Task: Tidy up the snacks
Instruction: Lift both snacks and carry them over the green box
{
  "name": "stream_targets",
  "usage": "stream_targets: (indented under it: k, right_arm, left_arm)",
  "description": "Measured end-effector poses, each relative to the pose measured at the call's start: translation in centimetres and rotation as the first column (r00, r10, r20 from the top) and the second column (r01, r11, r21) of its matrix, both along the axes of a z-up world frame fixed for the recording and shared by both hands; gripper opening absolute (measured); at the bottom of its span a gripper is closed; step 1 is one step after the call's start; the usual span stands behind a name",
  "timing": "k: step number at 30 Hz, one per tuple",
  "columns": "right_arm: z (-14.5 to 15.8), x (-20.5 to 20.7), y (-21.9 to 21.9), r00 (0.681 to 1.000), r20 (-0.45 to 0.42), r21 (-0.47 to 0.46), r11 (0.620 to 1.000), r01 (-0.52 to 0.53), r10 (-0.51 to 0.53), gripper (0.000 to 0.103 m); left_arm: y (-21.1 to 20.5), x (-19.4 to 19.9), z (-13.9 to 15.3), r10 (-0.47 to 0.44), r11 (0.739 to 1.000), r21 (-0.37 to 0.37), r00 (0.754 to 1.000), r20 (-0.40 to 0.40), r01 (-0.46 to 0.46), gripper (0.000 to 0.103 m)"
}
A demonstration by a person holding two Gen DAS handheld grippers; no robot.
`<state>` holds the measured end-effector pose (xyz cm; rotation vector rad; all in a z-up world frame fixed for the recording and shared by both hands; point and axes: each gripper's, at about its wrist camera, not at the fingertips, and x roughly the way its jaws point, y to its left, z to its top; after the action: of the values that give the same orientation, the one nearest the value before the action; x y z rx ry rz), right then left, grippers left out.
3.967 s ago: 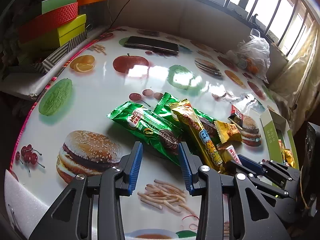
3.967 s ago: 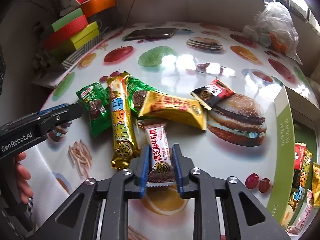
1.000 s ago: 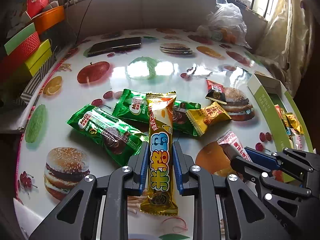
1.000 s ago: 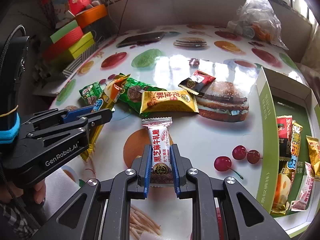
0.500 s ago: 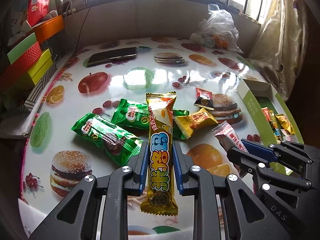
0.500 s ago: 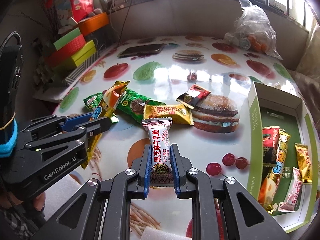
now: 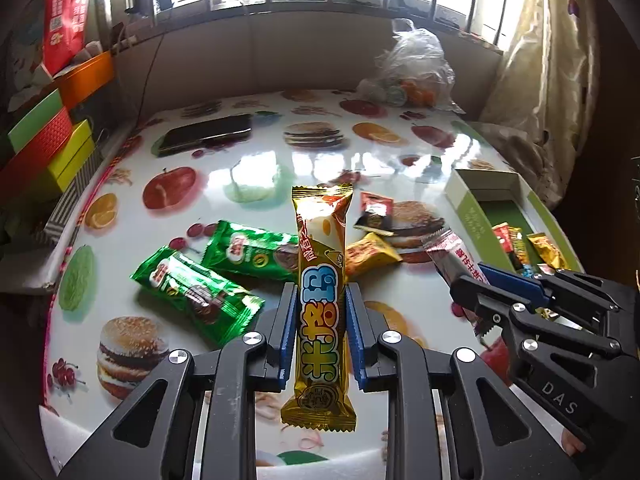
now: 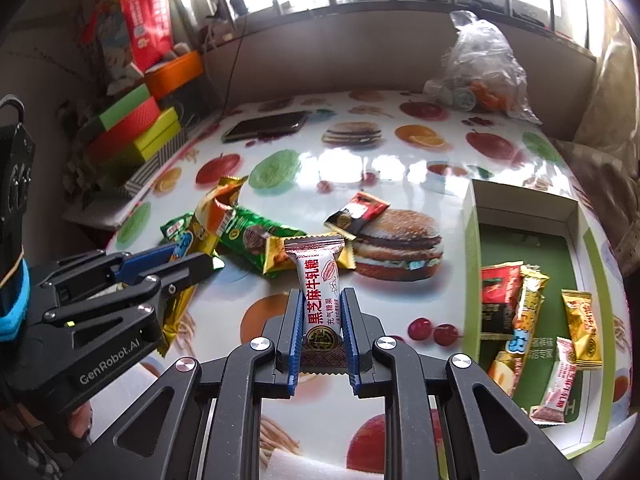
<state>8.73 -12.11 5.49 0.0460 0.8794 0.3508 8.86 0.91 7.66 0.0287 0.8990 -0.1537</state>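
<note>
My left gripper [image 7: 322, 312] was clamped on the long gold snack bar [image 7: 320, 292], lifted above the green packets at nine o'clock, while my right gripper [image 8: 322, 316] pinched the white sesame candy [image 8: 320, 300], with the green box [image 8: 472, 280] at three o'clock.

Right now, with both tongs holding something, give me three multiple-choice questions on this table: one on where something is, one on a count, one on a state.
1. Where does the green box lie in the right wrist view?
A. right of the held candy
B. left of it
C. under the phone

2. How many green snack packs lie on the table?
A. none
B. two
C. five

3. What state are the left tongs in?
A. wide open
B. shut on the long gold bar
C. out of view

Answers: 1 A, the box sits at the right edge. 2 B, two lie beside the bar in the left wrist view. 3 B, blue pads press both sides of the bar.
</note>
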Motion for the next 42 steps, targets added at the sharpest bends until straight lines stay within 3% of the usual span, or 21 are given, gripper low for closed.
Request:
stream_targets:
  k: [28, 42]
  right_arm:
    - [3.0, -0.4, -10.9, 0.968, 0.059, -0.002, 0.97, 0.244, -0.244, 0.018]
    - [2.7, 0.4, -15.6, 0.942, 0.049, -0.016, 0.942, 0.334, -0.333, 0.018]
  left_arm:
    - [-9.4, 2.9, 2.8, -0.182, 0.98, -0.081, 0.983, 0.023, 0.184, 0.024]
    - [-14.0, 5.0, 2.0, -0.246, 0.962, -0.125, 0.969, -0.002, 0.244, 0.024]
